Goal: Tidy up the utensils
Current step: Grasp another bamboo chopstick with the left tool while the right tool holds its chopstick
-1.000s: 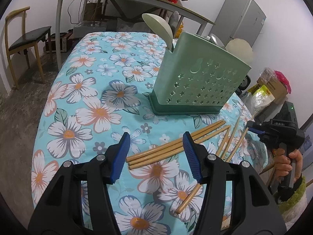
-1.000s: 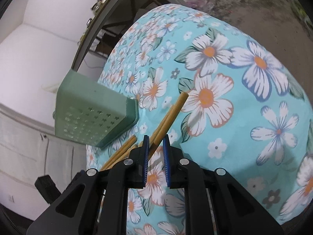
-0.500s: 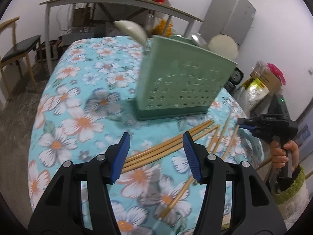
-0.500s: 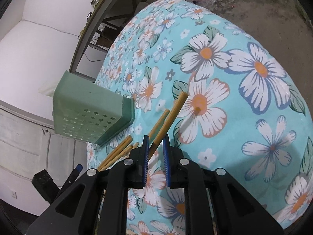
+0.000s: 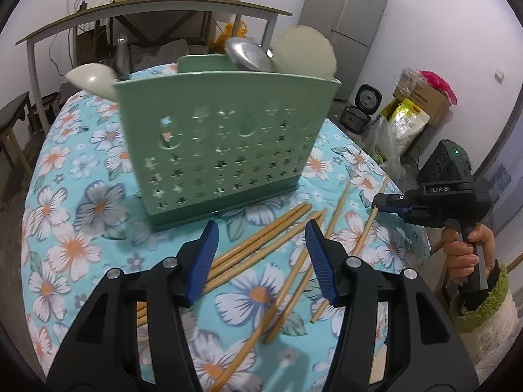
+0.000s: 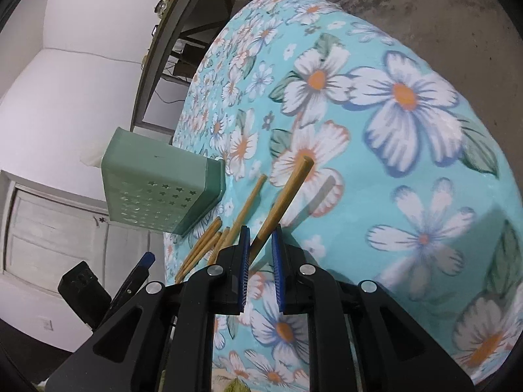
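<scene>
The green utensil holder (image 5: 225, 143) stands upright just beyond the scattered chopsticks (image 5: 261, 245), walling off the far side, while the floral tablecloth (image 5: 68, 228) to its left lies bare and open for a gripper to pass.

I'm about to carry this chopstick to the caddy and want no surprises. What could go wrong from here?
1. The right gripper pinches the chopstick near one end, so the long free part could swing or slip out in transit.
2. The caddy already holds spoons, which could block the chopstick as it goes in.
3. The left gripper hovers open over the loose chopsticks; a careless sweep could roll them toward the table edge.
</scene>
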`<move>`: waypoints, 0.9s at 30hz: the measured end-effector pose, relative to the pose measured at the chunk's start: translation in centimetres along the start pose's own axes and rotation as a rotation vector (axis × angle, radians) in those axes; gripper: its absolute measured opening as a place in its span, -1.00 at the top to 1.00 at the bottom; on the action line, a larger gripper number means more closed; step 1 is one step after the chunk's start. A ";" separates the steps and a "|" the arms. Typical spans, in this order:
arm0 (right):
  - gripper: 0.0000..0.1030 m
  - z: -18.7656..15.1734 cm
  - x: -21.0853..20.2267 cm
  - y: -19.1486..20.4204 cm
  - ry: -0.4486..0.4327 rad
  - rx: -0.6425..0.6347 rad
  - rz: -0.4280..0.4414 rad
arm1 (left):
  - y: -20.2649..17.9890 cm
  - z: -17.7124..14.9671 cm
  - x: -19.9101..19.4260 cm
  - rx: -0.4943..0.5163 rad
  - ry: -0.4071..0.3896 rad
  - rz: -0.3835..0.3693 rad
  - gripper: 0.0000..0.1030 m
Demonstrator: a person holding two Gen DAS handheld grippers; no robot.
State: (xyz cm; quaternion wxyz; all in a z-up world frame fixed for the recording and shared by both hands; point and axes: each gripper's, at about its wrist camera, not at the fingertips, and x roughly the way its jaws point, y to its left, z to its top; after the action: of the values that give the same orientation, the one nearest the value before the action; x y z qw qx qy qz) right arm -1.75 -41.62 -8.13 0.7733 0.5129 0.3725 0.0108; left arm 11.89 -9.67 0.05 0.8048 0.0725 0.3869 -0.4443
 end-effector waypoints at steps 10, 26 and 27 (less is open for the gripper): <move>0.74 0.3 -0.2 -0.9 0.009 0.011 0.000 | -2.4 1.1 1.5 0.059 0.028 -0.001 -0.01; 0.74 1.0 0.1 -1.1 0.029 0.006 0.014 | -9.9 3.4 6.9 0.353 0.160 -0.120 0.28; 0.74 1.0 0.1 -1.2 0.029 0.006 0.016 | -10.5 3.4 7.6 0.383 0.174 -0.128 0.30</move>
State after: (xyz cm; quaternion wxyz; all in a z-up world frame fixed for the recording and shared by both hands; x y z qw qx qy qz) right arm -1.51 -42.92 -8.93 0.7661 0.5181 0.3796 0.0234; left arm 7.98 -22.50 -0.43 0.7100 0.2375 0.3672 -0.5520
